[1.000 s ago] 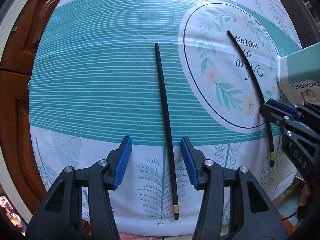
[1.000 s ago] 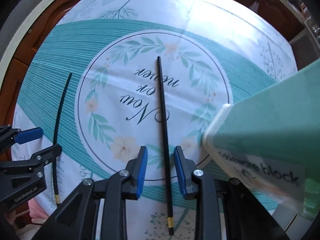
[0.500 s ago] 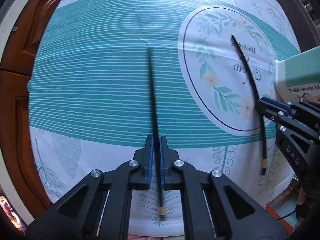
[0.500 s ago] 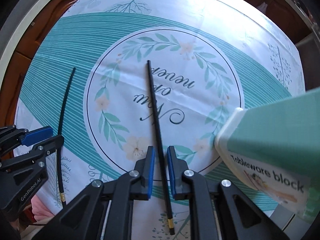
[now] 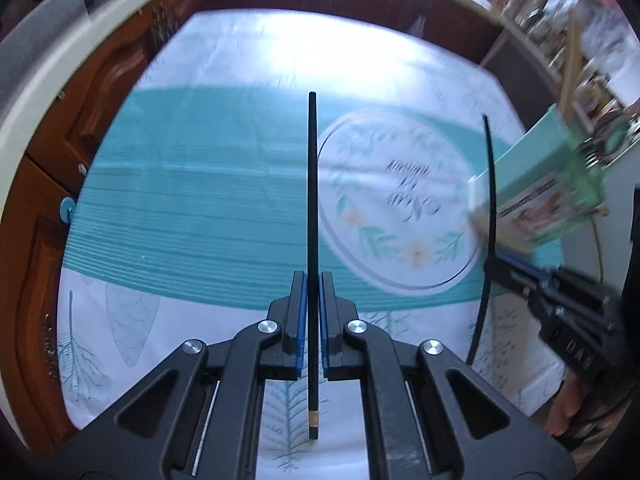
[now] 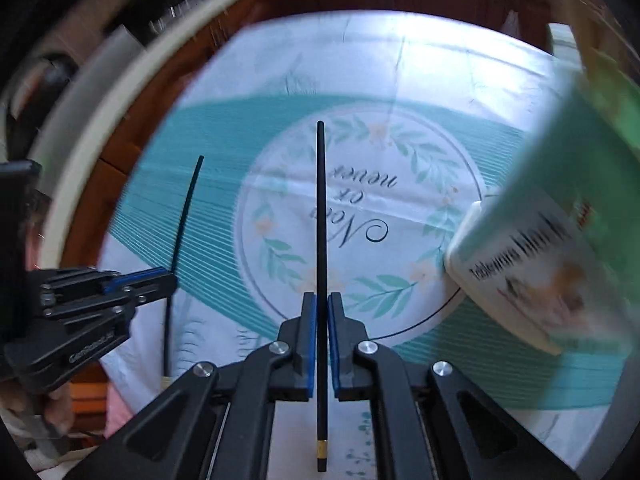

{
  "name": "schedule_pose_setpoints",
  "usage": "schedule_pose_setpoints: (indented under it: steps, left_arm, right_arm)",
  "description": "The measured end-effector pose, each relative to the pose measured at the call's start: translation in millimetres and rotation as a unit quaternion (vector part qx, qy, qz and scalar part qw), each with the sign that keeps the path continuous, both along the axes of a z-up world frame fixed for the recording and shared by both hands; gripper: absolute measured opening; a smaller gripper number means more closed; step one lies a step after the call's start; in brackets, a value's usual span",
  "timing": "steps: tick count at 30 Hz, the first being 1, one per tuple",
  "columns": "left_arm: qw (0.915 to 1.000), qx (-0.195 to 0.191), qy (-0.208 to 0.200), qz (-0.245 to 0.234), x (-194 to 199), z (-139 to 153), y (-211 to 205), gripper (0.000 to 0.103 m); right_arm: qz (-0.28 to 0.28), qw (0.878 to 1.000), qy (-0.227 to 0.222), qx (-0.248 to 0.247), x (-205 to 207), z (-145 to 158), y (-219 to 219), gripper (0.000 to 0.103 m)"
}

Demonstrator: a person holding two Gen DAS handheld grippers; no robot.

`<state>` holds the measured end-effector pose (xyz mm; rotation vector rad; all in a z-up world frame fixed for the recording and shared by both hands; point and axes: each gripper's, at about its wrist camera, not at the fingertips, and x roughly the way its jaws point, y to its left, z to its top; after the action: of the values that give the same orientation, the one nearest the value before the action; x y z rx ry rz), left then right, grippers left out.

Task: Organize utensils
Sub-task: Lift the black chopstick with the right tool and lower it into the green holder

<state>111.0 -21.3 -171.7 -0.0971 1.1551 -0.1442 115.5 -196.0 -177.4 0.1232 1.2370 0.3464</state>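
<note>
My left gripper (image 5: 313,280) is shut on a black chopstick (image 5: 312,200) with a gold band near its butt end, and holds it lifted above the tablecloth. My right gripper (image 6: 321,300) is shut on a second black chopstick (image 6: 321,208), also lifted. Each gripper shows in the other's view: the right one (image 5: 496,258) with its chopstick (image 5: 490,184) at the right edge, the left one (image 6: 170,276) with its chopstick (image 6: 182,224) at the left. The green "Tableware block" box (image 6: 552,248) stands to the right; it also shows in the left wrist view (image 5: 540,200).
A white and teal tablecloth (image 5: 200,208) with a round floral print (image 6: 360,232) covers the table. Brown wooden cabinet doors (image 5: 52,184) stand beyond its left edge. Cluttered shelves (image 5: 592,40) show at the far right.
Both grippers closed on their chopsticks and have lifted them off the cloth. The views now sit higher and tilted up, with motion blur.
</note>
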Motion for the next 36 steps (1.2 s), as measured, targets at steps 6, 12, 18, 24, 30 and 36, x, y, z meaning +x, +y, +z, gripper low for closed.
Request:
schedule_pose_setpoints:
  steps: [6, 12, 18, 24, 30, 36]
  left_arm:
    - [0.995, -0.011, -0.099, -0.012, -23.9, 47.6, -6.2, 0.003]
    - [0.984, -0.017, -0.173, -0.04, -37.8, 95.9, -23.3, 0.003]
    - [0.9707, -0.031, -0.227, -0.073, -43.6, 144.2, -47.6, 0.003]
    - [0.9599, -0.042, -0.256, -0.107, -41.8, 187.1, -76.7, 0.003]
    - [0.9454, -0.048, -0.289, -0.143, -45.2, 238.0, -111.5, 0.003]
    - [0.9316, -0.067, -0.314, -0.17, -44.6, 282.7, -144.0, 0.003]
  right_arm:
    - [-0.037, 0.994, -0.101, 0.027, -42.7, 30.0, -13.9, 0.005]
    - [-0.066, 0.98, -0.185, 0.044, -68.7, 55.7, -39.0, 0.005]
    - [-0.094, 0.963, -0.25, 0.043, -88.3, 92.0, -67.9, 0.005]
    - [-0.114, 0.945, -0.304, 0.045, -96.1, 137.0, -90.5, 0.005]
    - [-0.124, 0.926, -0.354, 0.042, -96.2, 179.0, -97.6, 0.005]
    - [-0.133, 0.912, -0.387, 0.016, -93.4, 203.3, -106.2, 0.005]
